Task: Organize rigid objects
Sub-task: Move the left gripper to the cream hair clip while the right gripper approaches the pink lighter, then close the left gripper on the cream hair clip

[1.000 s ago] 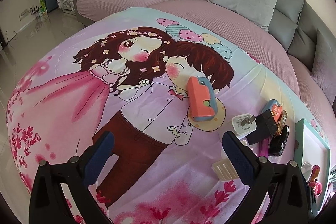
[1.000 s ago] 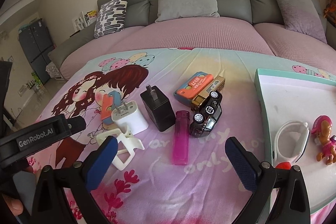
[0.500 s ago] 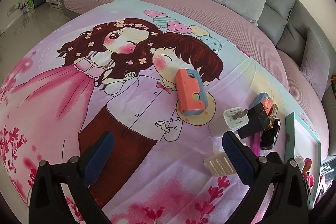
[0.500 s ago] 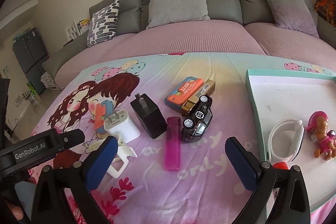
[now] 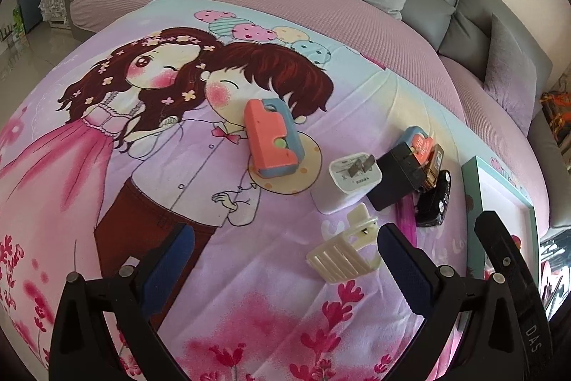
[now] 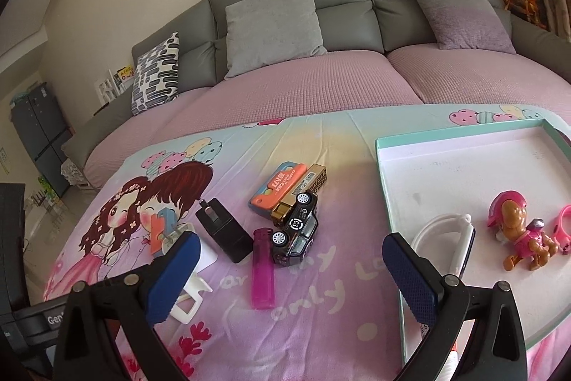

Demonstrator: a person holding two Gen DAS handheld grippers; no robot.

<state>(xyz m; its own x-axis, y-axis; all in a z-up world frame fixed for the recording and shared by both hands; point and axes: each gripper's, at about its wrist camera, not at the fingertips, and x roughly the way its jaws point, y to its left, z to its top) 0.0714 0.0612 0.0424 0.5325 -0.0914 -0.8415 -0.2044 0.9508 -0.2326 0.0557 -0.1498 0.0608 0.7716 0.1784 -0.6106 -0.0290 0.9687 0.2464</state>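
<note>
Cartoon bedsheet: both tongs [image 5: 282, 259] [image 6: 291, 268] gape empty; light, stiff lighter [image 6: 263, 268] beside the car [image 6: 296, 232] suits a mid-body pinch.

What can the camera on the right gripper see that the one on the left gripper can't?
Only the right wrist view shows the inside of the tray: a pink toy dog, a white band and a pink ring. It also shows the whole pink lighter.

Only the left wrist view shows the cream hair clip clearly, and the whole white charger.

Both show the black charger, the black toy car, the orange and blue box, the cartoon sheet and the sofa.
</note>
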